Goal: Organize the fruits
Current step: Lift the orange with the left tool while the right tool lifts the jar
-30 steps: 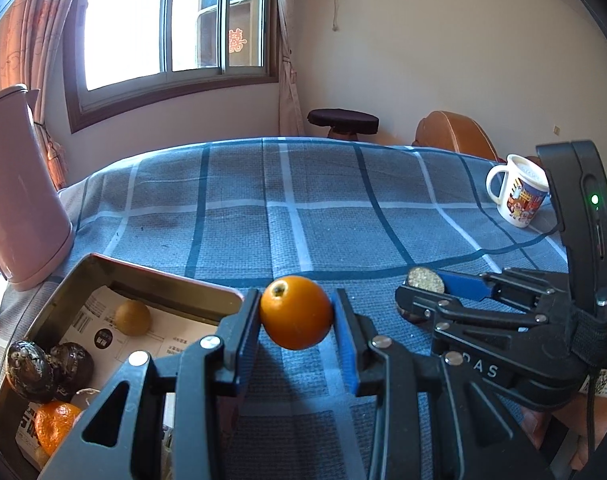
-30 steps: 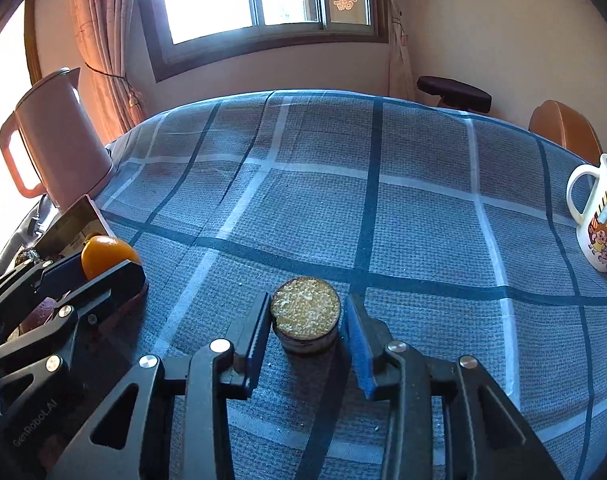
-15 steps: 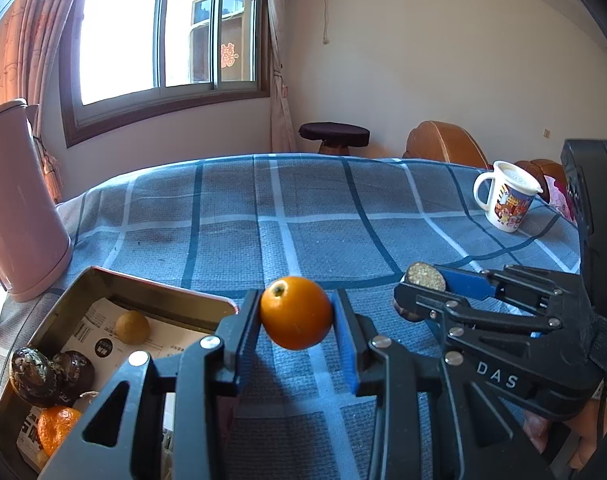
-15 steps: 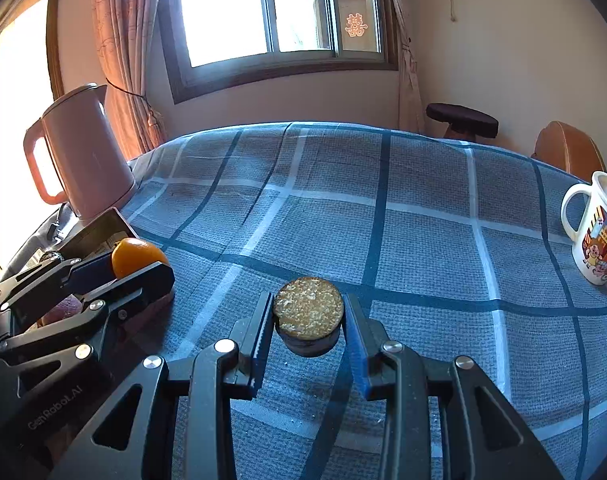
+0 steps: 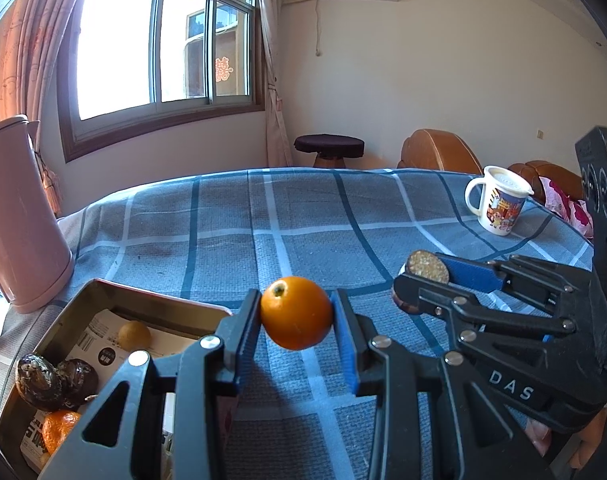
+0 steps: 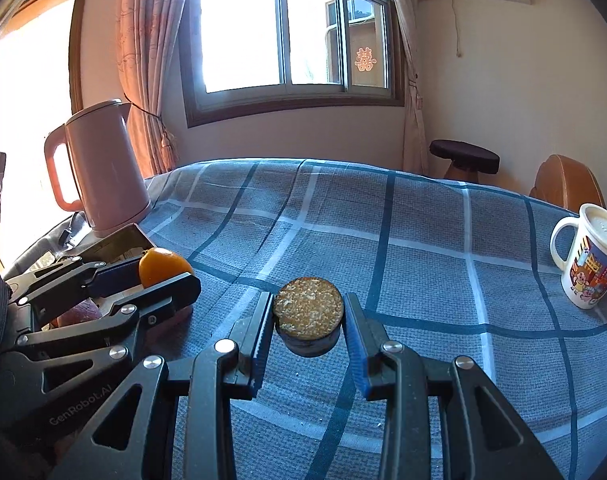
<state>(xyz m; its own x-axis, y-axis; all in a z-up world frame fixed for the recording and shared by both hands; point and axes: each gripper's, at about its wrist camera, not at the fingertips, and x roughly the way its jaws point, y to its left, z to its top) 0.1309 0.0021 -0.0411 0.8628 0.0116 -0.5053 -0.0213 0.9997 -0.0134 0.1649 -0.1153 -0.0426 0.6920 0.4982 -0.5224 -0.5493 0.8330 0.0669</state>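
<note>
My left gripper (image 5: 296,320) is shut on an orange (image 5: 296,312), held above the blue checked tablecloth just right of a metal tray (image 5: 151,300). In the tray lie a small yellow-brown fruit (image 5: 134,335), two dark round fruits (image 5: 51,376) and a tangerine (image 5: 59,428). My right gripper (image 6: 308,328) is shut on a round dark cake with a crumbly golden top (image 6: 308,312), lifted off the cloth. From the right wrist view the left gripper (image 6: 159,276) with the orange (image 6: 163,266) is at the left; from the left wrist view the right gripper (image 5: 419,276) with the cake (image 5: 427,266) is at the right.
A pink kettle (image 5: 19,216) stands at the table's left edge behind the tray. A white cartoon mug (image 5: 499,206) stands at the far right. Beyond the table are a dark stool (image 5: 329,148) and brown leather seats (image 5: 435,152).
Both grippers have tilted upward, so more of the wall and window shows. The right gripper with the cake has risen a little off the cloth. Both grips are unchanged.
</note>
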